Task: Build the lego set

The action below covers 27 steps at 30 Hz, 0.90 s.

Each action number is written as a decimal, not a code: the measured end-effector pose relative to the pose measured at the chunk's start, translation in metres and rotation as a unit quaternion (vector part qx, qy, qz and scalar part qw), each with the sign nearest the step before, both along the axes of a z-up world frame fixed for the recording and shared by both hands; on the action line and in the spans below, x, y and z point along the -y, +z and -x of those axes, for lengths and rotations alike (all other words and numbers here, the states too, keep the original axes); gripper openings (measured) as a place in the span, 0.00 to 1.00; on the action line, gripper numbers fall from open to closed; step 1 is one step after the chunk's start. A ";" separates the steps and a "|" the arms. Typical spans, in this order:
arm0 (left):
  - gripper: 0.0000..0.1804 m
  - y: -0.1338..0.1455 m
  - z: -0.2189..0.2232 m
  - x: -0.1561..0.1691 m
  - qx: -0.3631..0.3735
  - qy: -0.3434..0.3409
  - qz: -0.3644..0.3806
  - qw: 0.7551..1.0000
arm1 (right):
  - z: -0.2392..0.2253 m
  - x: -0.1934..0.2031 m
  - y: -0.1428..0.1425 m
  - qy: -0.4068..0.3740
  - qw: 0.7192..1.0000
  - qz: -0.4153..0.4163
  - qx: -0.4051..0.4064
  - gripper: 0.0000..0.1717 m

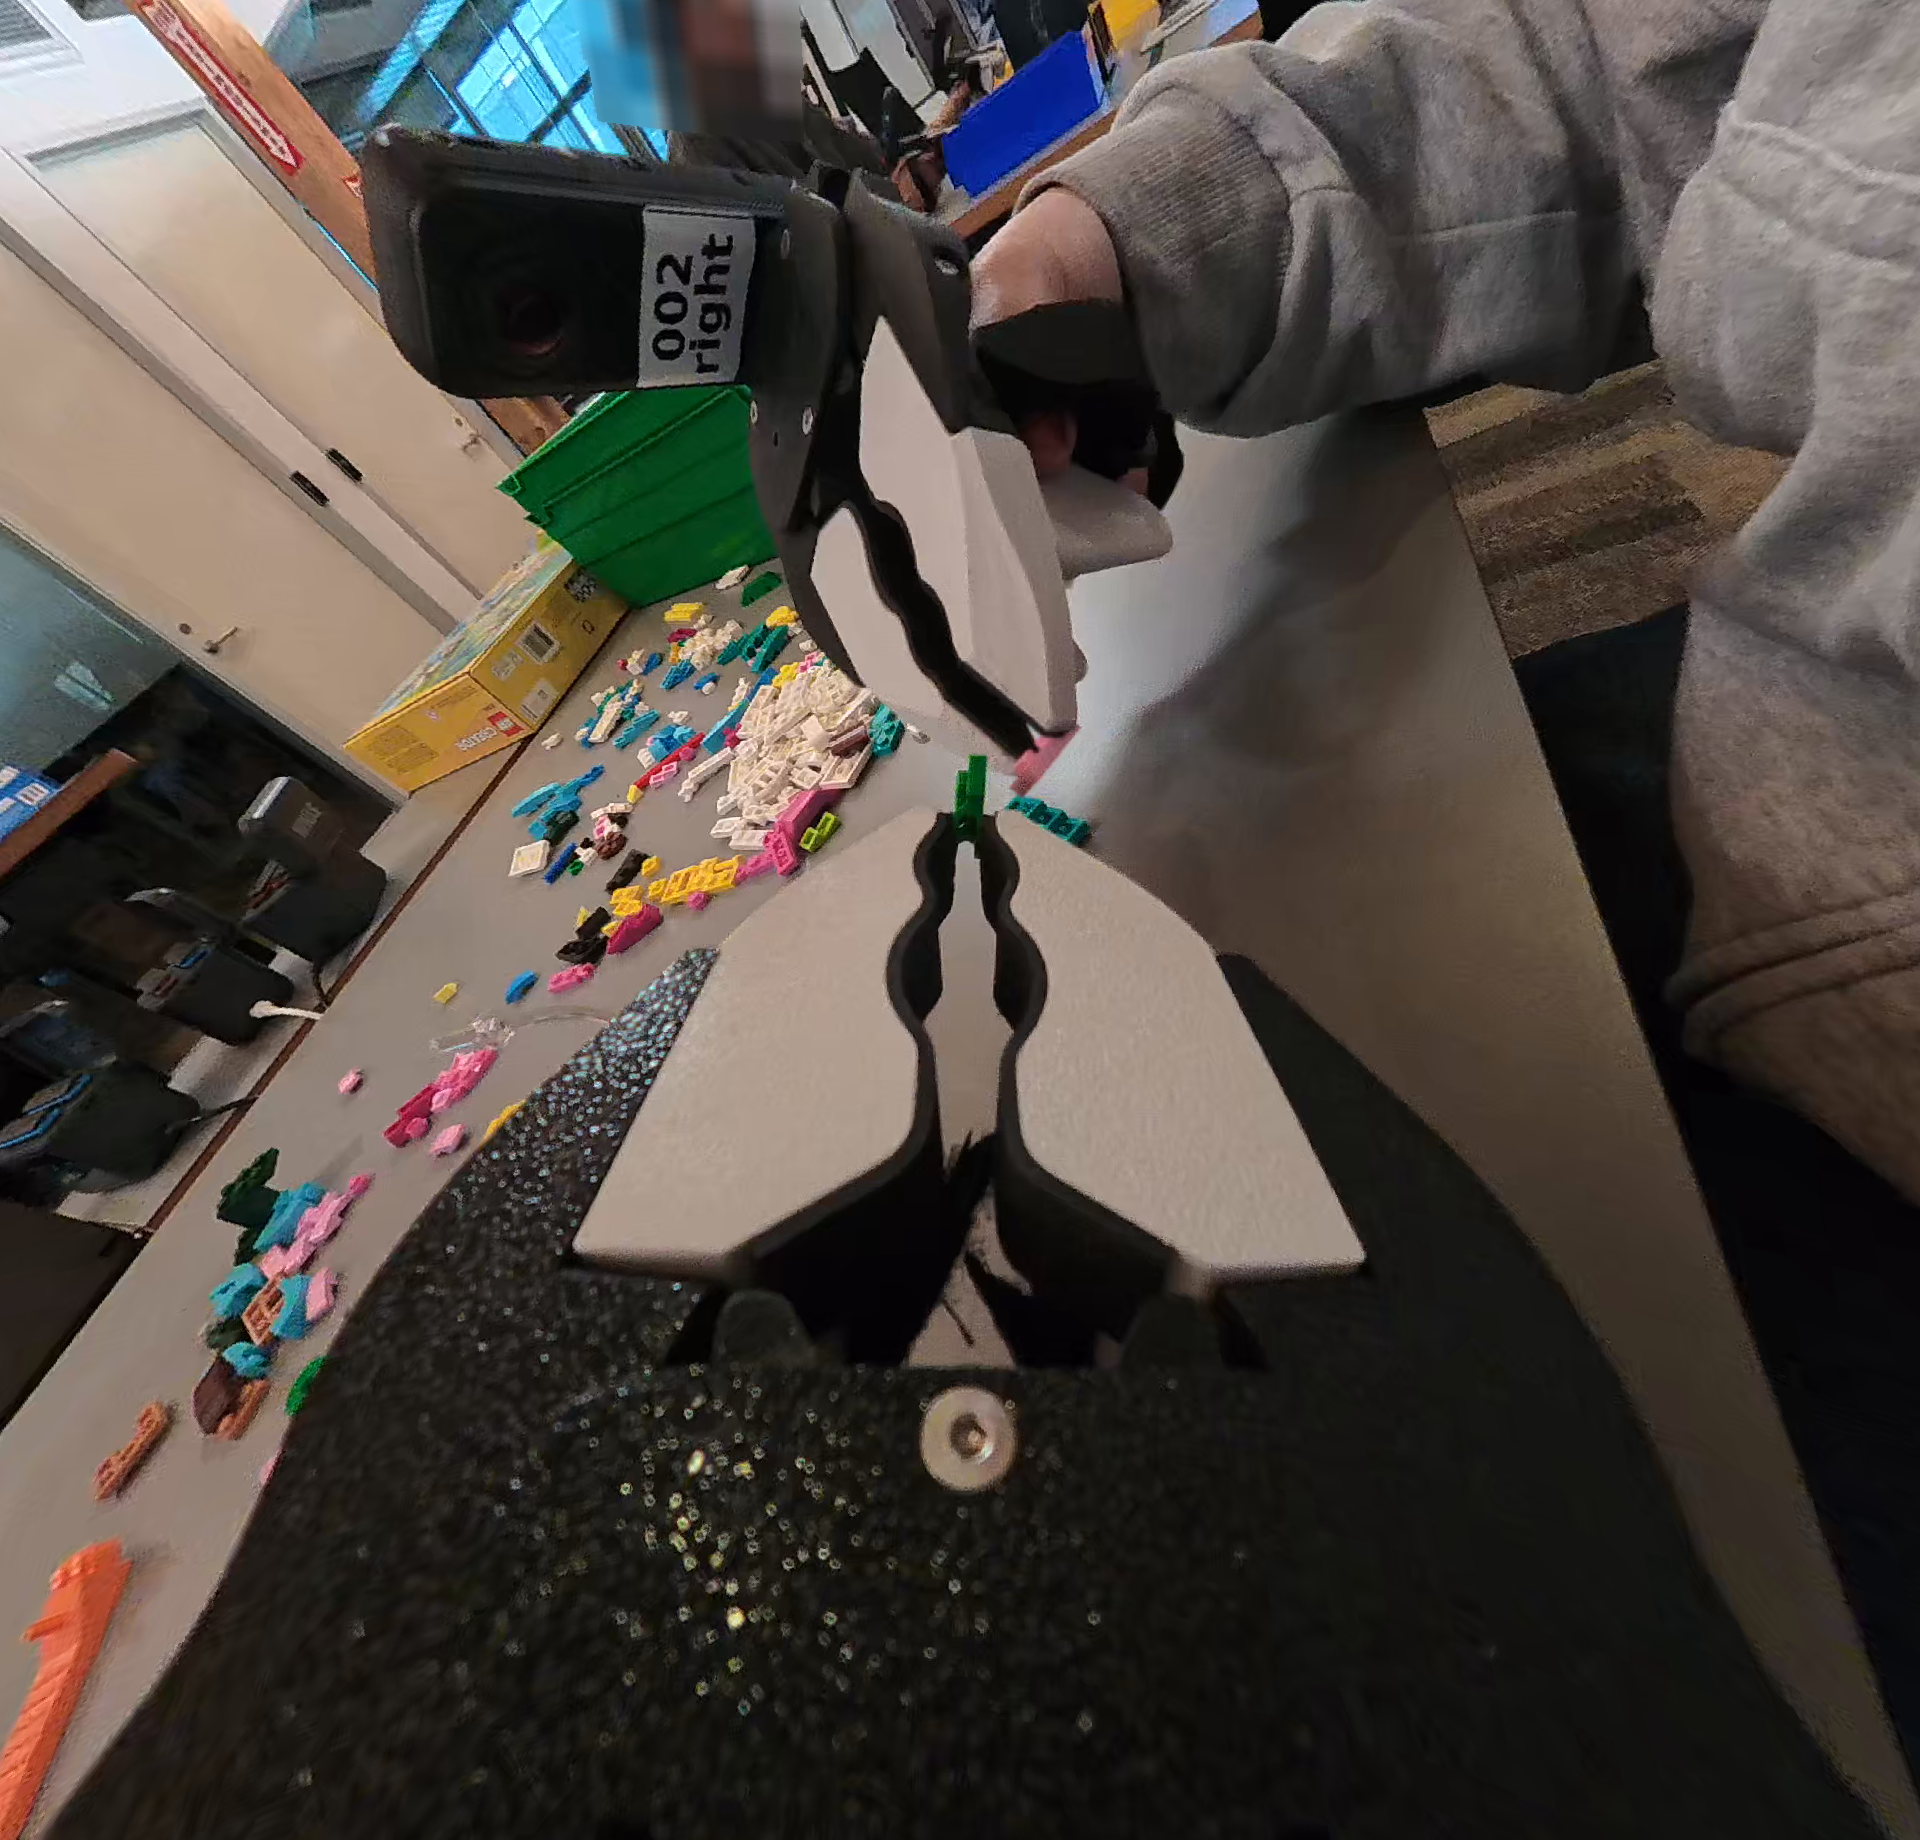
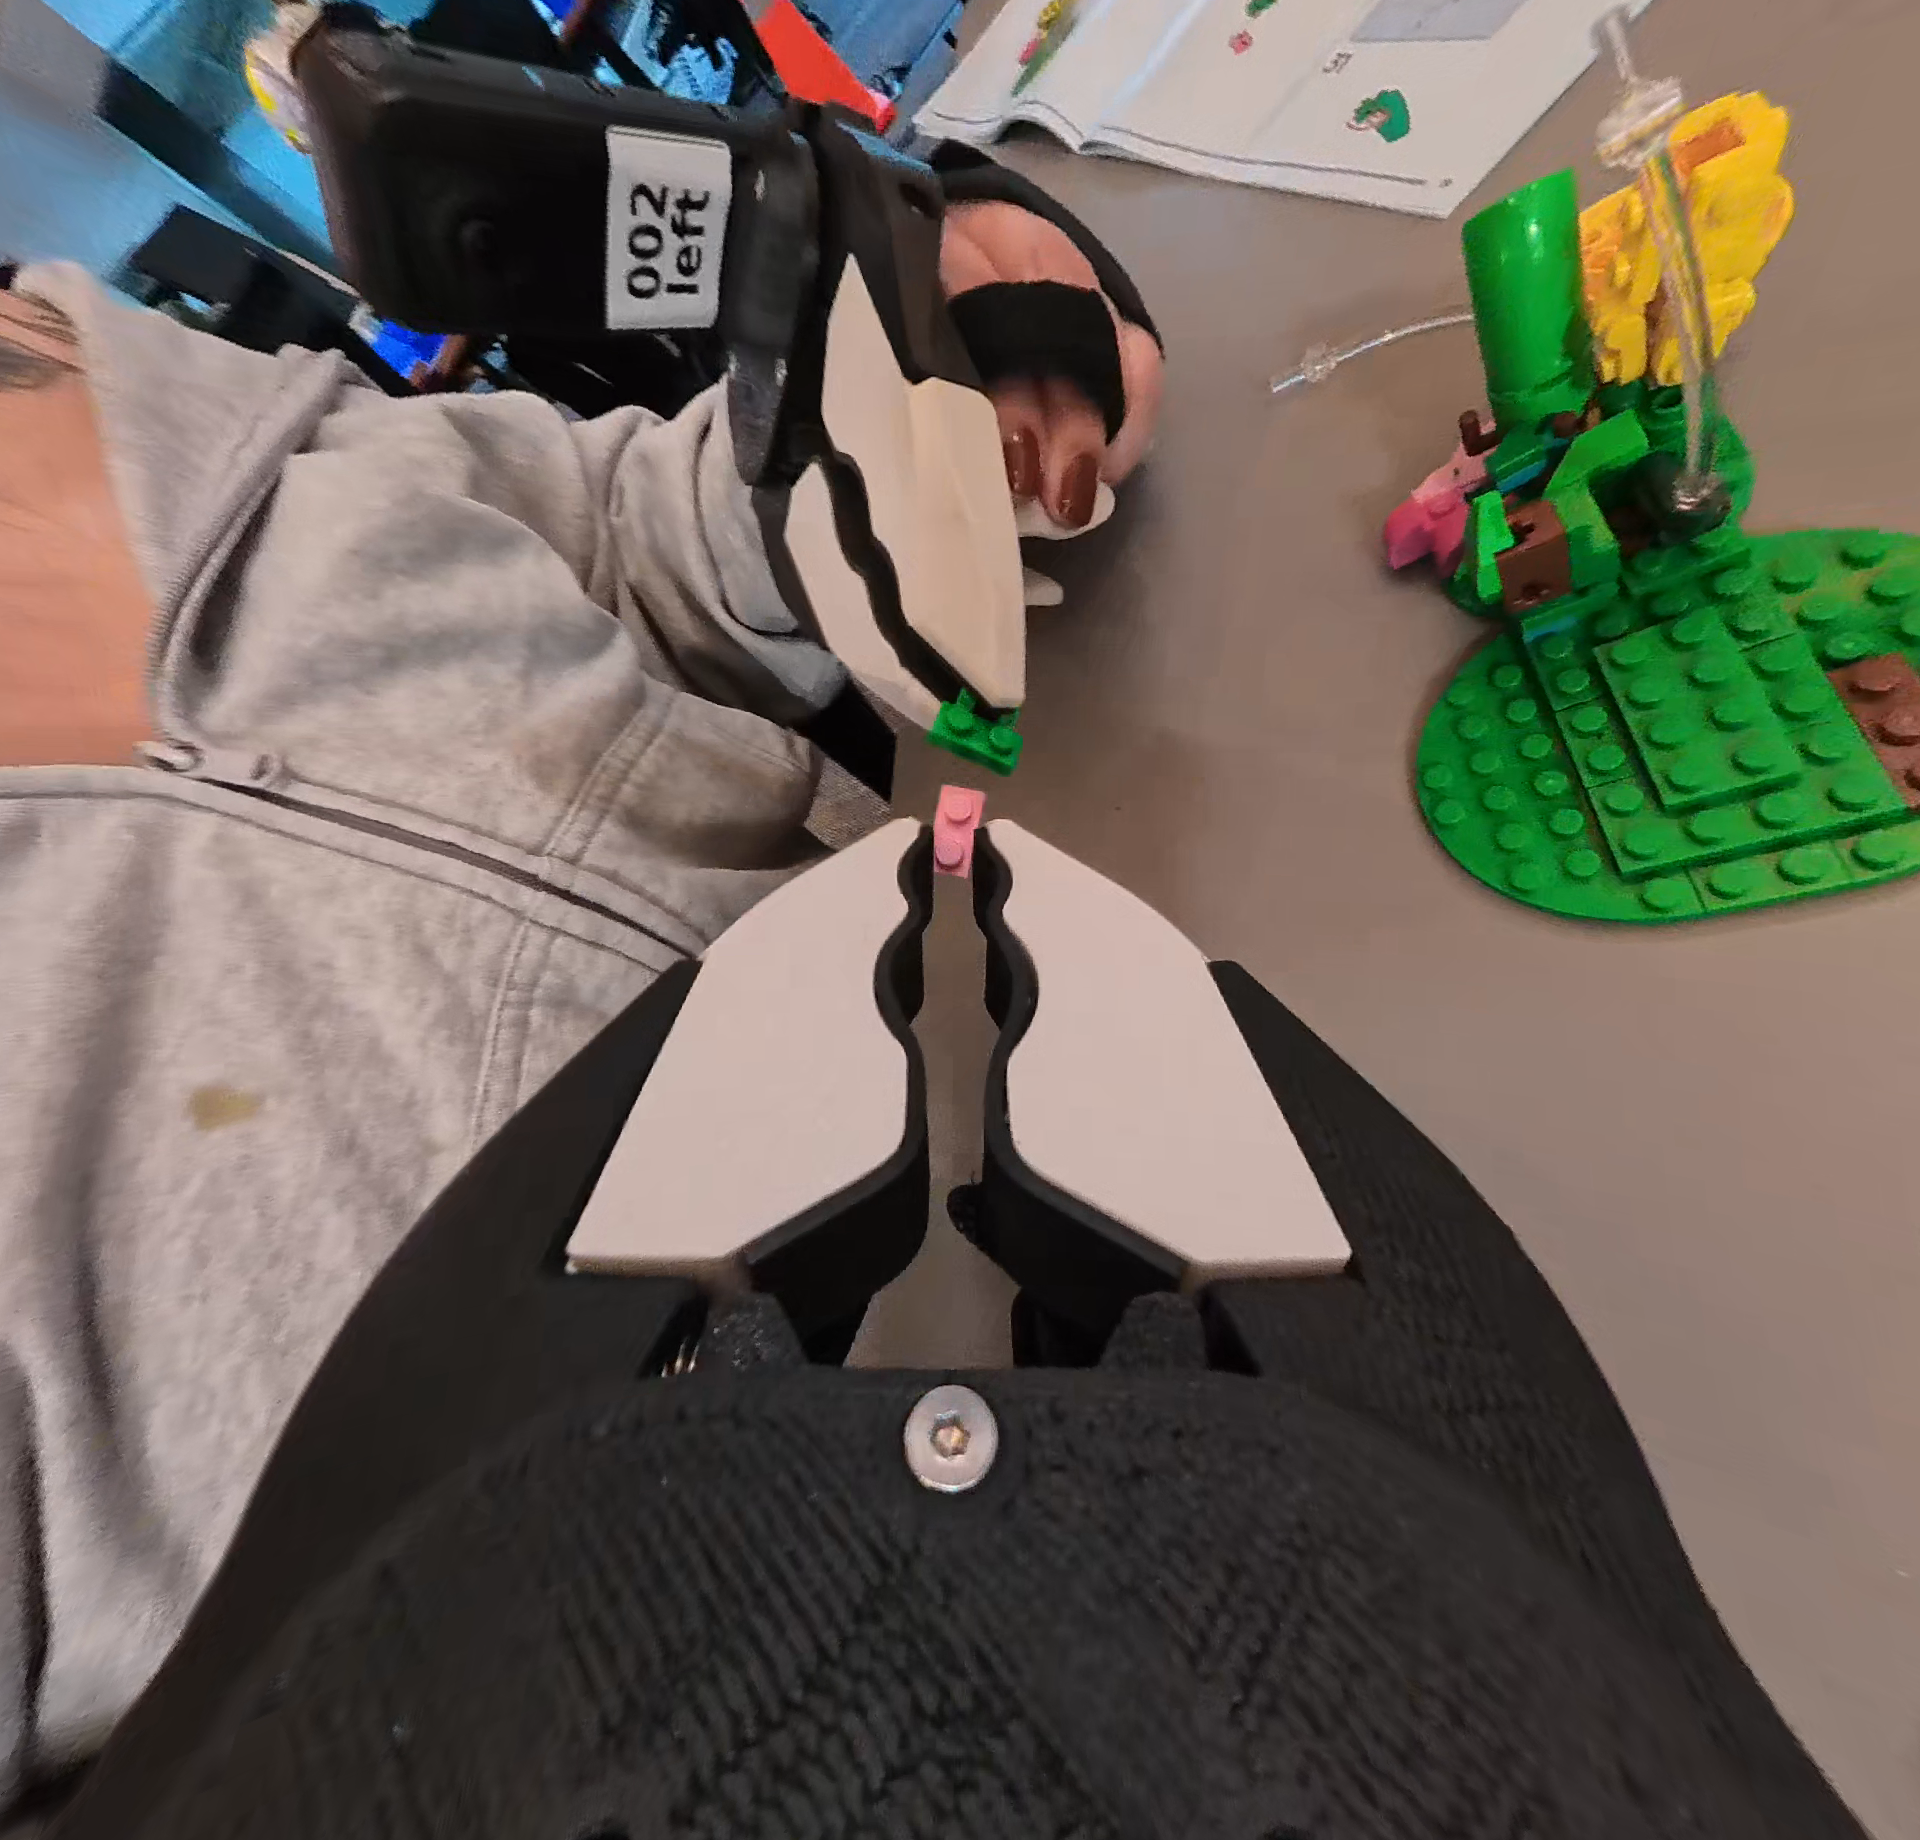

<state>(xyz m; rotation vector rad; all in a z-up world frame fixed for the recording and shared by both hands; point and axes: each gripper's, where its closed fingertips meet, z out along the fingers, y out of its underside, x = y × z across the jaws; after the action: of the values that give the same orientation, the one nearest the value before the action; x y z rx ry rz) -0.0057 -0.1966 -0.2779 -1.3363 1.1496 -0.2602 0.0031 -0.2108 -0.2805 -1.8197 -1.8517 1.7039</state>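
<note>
My left gripper [image 1: 968,834] is shut on a small green brick [image 1: 970,798] that sticks out past its tips; the same brick shows at its tips in the right wrist view [image 2: 977,736]. My right gripper [image 2: 954,840] is shut on a small pink two-stud plate [image 2: 956,832], studs facing the camera; the plate also shows in the left wrist view [image 1: 1042,754]. Both grippers are held above the grey table [image 2: 1299,1011], tips facing each other. The pink plate is just short of the green brick, with a small gap between them.
A green brick model with a round baseplate [image 2: 1662,751], a yellow flower and a clear rod stands to the right. An open instruction booklet [image 2: 1299,55] lies behind it. Loose bricks [image 1: 727,741], a yellow box [image 1: 488,668], green bins [image 1: 644,491] and a teal brick [image 1: 1049,819] are on the table. The grippers are tip to tip, or close to it.
</note>
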 end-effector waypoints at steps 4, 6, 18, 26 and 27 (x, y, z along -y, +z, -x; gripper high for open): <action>0.03 -0.001 -0.002 0.001 -0.011 -0.005 -0.012 1.000 | 0.000 -0.001 0.000 -0.005 1.000 -0.007 0.000 0.03; 0.03 -0.003 -0.003 0.001 -0.020 -0.005 -0.018 1.000 | 0.000 -0.003 -0.003 -0.008 1.000 -0.020 0.008 0.03; 0.03 -0.013 -0.007 0.001 -0.120 0.013 -0.092 0.988 | -0.001 -0.001 -0.013 -0.011 0.997 -0.064 0.029 0.03; 0.03 -0.015 -0.007 0.000 -0.151 0.021 -0.122 0.981 | 0.001 -0.007 -0.015 -0.030 0.997 -0.070 0.027 0.03; 0.03 -0.015 -0.007 0.000 -0.150 0.023 -0.118 0.981 | 0.002 -0.008 -0.015 -0.031 0.997 -0.070 0.026 0.03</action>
<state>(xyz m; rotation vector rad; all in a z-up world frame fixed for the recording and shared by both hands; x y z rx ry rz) 0.0015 -0.1962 -0.2933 -1.2133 1.3524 0.1145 0.0015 -0.2033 -0.2958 -1.8630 -1.8603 1.4804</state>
